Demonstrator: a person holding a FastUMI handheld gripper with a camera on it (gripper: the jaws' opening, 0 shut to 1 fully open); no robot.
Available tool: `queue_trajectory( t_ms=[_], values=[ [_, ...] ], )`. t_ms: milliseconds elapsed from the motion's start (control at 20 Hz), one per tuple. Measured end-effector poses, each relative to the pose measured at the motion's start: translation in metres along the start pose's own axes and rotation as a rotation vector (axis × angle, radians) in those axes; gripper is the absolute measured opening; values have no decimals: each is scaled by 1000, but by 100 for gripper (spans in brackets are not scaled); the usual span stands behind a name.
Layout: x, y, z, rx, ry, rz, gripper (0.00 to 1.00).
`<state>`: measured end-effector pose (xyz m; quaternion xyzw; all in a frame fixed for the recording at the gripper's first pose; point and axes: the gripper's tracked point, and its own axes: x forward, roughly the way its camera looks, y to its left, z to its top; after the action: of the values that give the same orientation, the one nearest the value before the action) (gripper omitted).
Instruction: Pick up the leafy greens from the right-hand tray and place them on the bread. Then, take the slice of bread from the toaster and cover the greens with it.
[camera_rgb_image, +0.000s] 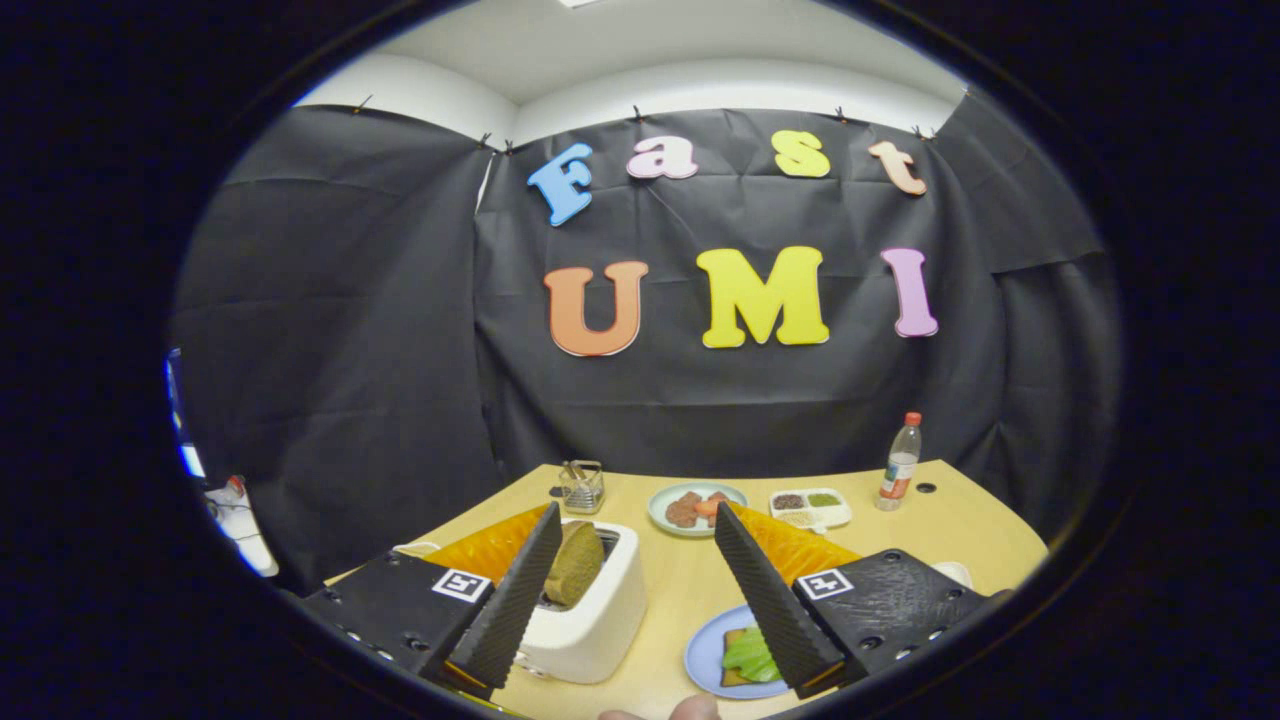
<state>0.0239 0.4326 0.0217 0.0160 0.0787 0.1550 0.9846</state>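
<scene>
at the far side of the wooden table (940, 520) stand a plastic bottle (900, 462), a white divided dish (811, 507), a pale green plate of food (696, 508) and a small wire holder (581, 486). nothing sits between the spread fingers of the gripper (640, 590), which pinch nothing. the white toaster (590, 610) is just beside the left finger, a slice of bread (574, 562) poking up from its slot. by the right finger lies a blue plate (710, 655) with the leafy greens (750, 655) resting on a bread slice (733, 640).
</scene>
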Motion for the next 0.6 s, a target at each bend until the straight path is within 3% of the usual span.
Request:
queue_trajectory(
  t_ms=[250,600],
  values=[
    [20,36,-12,1,25,18,95],
    [64,50,-51,27,122,-37,95]
  ],
)
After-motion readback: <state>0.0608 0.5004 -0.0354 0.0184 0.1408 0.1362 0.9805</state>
